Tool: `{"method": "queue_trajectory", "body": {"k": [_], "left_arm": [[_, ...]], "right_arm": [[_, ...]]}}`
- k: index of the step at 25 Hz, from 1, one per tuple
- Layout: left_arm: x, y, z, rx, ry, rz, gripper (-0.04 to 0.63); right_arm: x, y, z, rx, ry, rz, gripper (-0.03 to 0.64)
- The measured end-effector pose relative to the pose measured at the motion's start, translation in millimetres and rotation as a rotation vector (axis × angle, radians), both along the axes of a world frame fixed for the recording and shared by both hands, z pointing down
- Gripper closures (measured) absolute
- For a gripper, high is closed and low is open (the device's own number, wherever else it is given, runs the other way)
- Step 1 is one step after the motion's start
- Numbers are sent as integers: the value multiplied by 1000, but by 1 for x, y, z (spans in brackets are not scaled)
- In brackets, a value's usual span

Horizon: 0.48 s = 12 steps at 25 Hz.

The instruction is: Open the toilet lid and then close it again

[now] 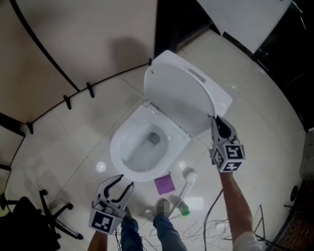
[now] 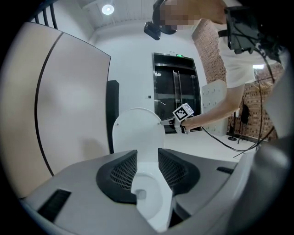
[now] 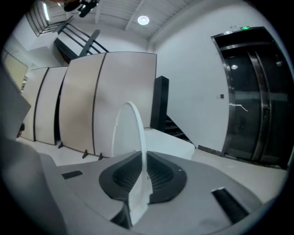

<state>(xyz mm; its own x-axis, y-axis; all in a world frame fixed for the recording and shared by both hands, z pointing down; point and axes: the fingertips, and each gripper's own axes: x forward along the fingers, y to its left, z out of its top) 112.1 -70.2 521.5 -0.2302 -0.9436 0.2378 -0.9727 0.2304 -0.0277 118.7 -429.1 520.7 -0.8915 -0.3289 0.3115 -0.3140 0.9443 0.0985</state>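
The toilet [image 1: 117,142] stands with its lid [image 1: 179,95] raised, seemingly close to upright. The right claw [image 1: 215,119] is pinched tight on the lid's side edge. The left claw [image 1: 122,182] hangs partly open and empty in front of the toilet. Opening looks finished, so next the right claw should swing the lid down gently.

Floor [image 1: 59,147]: glossy pale tiles with thin grout lines, carrying a black swivel-chair base [image 1: 61,212]. Walls: curved beige partition panels [image 1: 73,34] edged in black on small black feet [image 1: 90,89]; a plain white wall [image 2: 133,59], a brick section [image 2: 209,59], and a dark glazed double door [image 2: 177,94] under a green sign. Ceiling: white, with one round recessed lamp [image 2: 108,9], lit.
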Motion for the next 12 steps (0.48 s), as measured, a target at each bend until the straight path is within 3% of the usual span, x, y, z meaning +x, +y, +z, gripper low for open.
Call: {"method": "queue_trajectory", "body": {"k": [3, 9, 12], "left_arm": [[-2, -4, -1, -9, 13, 0, 460], [1, -5, -5, -39, 15, 24, 460], [-3, -6, -15, -19, 113, 21, 460]], "right_arm": [[-5, -15, 2, -24, -11, 67, 584], [-3, -15, 6, -77, -2, 64, 569], [6, -12, 5, -66, 30, 55, 537]]}}
